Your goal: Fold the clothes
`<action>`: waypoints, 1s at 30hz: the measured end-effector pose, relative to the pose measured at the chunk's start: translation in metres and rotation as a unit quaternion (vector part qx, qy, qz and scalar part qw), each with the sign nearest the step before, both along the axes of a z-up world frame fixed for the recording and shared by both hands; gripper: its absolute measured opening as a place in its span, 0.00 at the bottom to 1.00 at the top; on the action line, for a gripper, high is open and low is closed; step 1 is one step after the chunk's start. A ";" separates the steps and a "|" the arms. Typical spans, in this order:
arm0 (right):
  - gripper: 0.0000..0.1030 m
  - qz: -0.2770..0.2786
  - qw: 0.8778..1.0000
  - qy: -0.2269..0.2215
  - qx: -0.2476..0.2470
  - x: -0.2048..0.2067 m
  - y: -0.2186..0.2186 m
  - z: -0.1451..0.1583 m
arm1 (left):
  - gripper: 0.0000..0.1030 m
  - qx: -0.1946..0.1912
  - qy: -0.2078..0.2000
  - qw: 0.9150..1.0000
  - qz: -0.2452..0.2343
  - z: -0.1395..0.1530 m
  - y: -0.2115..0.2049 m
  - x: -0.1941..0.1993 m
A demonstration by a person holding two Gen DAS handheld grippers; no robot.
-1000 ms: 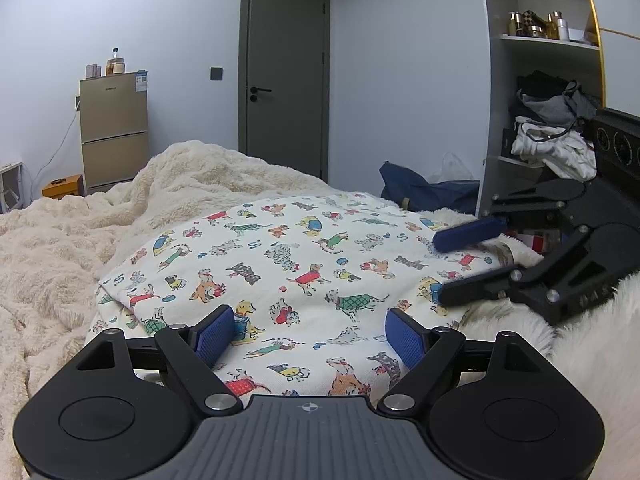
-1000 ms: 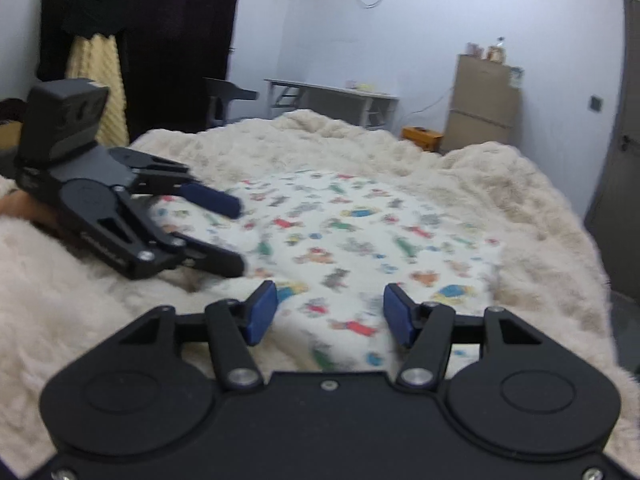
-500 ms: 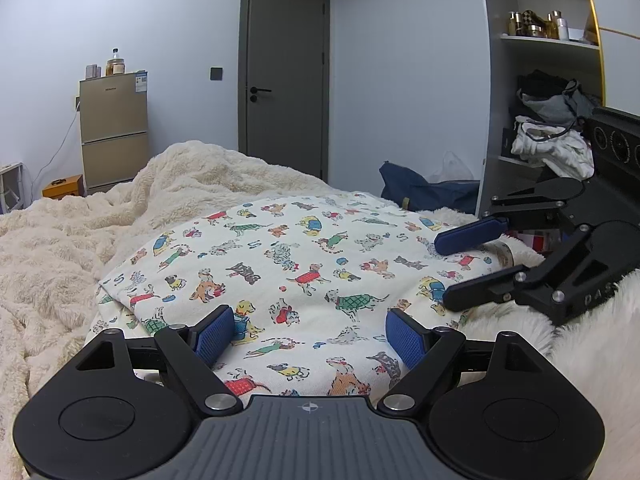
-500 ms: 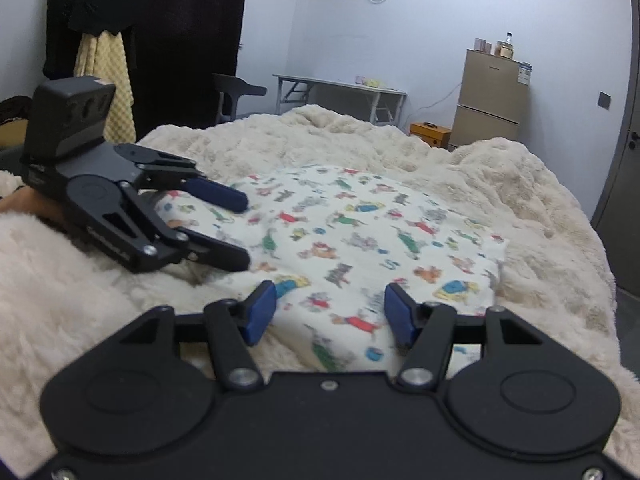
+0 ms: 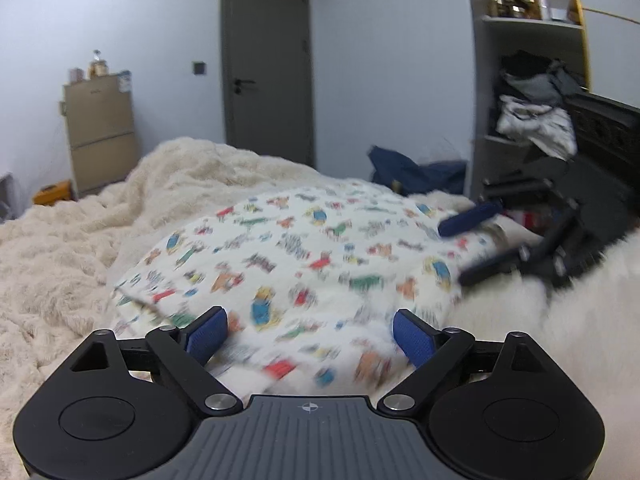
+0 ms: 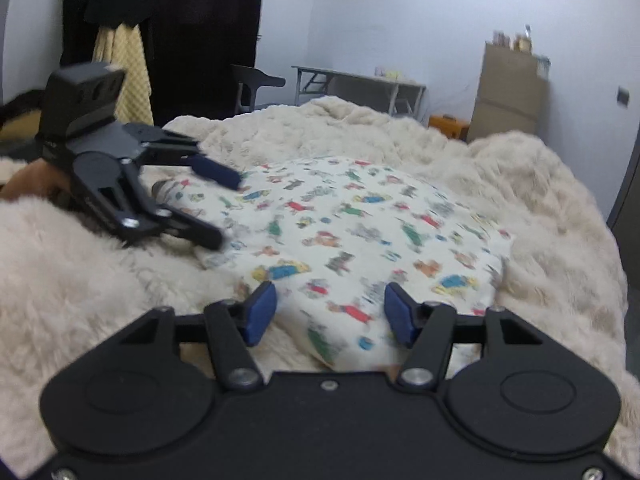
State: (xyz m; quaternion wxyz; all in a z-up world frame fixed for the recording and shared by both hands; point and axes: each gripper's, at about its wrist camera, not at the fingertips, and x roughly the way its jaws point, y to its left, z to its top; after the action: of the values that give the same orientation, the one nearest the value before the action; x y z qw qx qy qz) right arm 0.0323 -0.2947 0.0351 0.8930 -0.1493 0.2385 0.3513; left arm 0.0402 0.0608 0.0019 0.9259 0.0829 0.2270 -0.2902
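working the near edge of the printed garment (image 5: pixel 304 256), we hold both tools low over it, one at each near corner. our left gripper (image 5: pixel 308 336) has its blue pads spread wide, with cloth showing between them but nothing pinched. our right gripper (image 6: pixel 330 316) is likewise spread, its pads straddling the garment's near hem without closing on it. we judge this pairing makes sense because two corners lifted together let a fold travel straight instead of skewing. whether the pads touch the cloth we cannot tell, since both views are smeared by motion.

the garment lies spread on the fluffy cream blanket (image 5: pixel 64 248), which covers the bed and rises in soft ridges just beyond the garment's far edge. we expect the deep pile to grab thin cotton and bunch it, so the pads should bite cloth only.

beyond the garment, a grey door (image 5: pixel 266 60) stands shut, and a tan fridge (image 5: pixel 100 132) sits left of the garment's far side. right of the garment, an open shelf unit (image 5: pixel 528 80) holds heaped clothes, with a dark blue bag (image 5: pixel 416 172) near its foot. from the right wrist view, a folding table (image 6: pixel 360 84) and a chair (image 6: pixel 256 84) stand past the garment.
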 end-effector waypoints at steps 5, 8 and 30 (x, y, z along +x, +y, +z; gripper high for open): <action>0.61 0.047 0.992 -0.074 -0.086 -0.025 -0.006 0.011 | 0.85 0.124 -0.049 0.991 -0.031 0.007 0.005 -0.035; 0.65 0.072 0.977 -0.125 -0.160 -0.041 0.005 0.001 | 0.85 0.175 -0.099 0.979 -0.030 0.000 -0.010 -0.047; 0.67 0.063 0.951 -0.196 -0.230 -0.001 0.053 -0.011 | 0.90 0.245 -0.173 0.954 0.016 -0.007 -0.093 -0.015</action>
State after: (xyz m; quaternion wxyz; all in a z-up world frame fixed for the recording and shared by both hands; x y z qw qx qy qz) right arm 0.0318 -0.2419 0.0240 0.8399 -0.4309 0.1232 0.3062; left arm 0.0249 -0.0325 -0.0047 0.9069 0.3522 0.1290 -0.1919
